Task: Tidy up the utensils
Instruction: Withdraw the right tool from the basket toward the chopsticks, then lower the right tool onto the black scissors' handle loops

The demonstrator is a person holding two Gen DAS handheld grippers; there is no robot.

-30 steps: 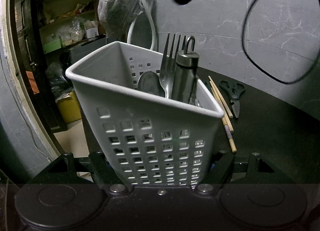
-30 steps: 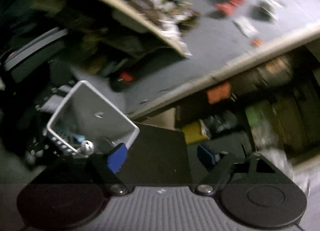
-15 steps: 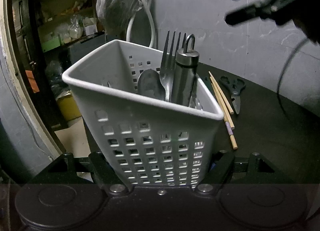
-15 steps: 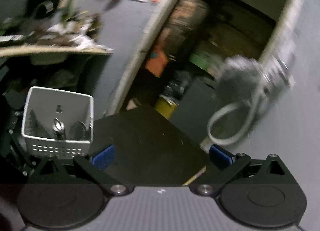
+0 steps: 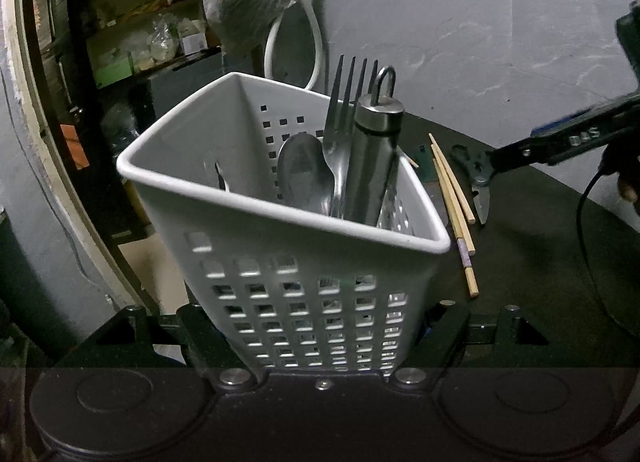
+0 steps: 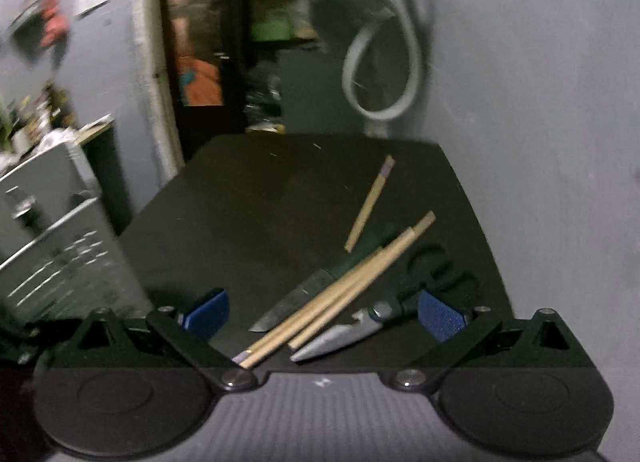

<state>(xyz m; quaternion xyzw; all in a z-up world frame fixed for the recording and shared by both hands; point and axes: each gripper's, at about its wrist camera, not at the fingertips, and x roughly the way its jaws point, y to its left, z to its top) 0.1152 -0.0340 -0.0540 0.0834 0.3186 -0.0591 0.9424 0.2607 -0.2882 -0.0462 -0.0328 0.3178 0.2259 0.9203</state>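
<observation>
Left wrist view: our left gripper (image 5: 320, 326) is clenched on the white perforated caddy (image 5: 304, 282), one finger pressed against each of its lower side walls. The caddy stands upright on the black table (image 5: 520, 262). Inside the caddy, toward its right corner, we see a fork (image 5: 344, 102) with tines up, a spoon (image 5: 304, 170) with its bowl up just left of the fork, and a steel cylinder with a ring on top (image 5: 374, 158) touching the fork on its right. To the right of the caddy, chopsticks (image 5: 452, 198) lie on the table, close to its rim, and scissors (image 5: 476, 178) lie just beyond them. Our right gripper (image 5: 560, 142) reaches in from the right edge, above the scissors.

In the right wrist view, our right gripper (image 6: 320, 314) is released, its blue pads (image 6: 208, 312) wide apart and holding nothing. Between them on the table lie two chopsticks (image 6: 340, 294) side by side, a dark-handled knife (image 6: 304, 290) just beside them away from the scissors (image 6: 360, 330), and a third chopstick (image 6: 370, 202) further off. The caddy (image 6: 48, 230) shows blurred at the left edge, well apart from these.
</observation>
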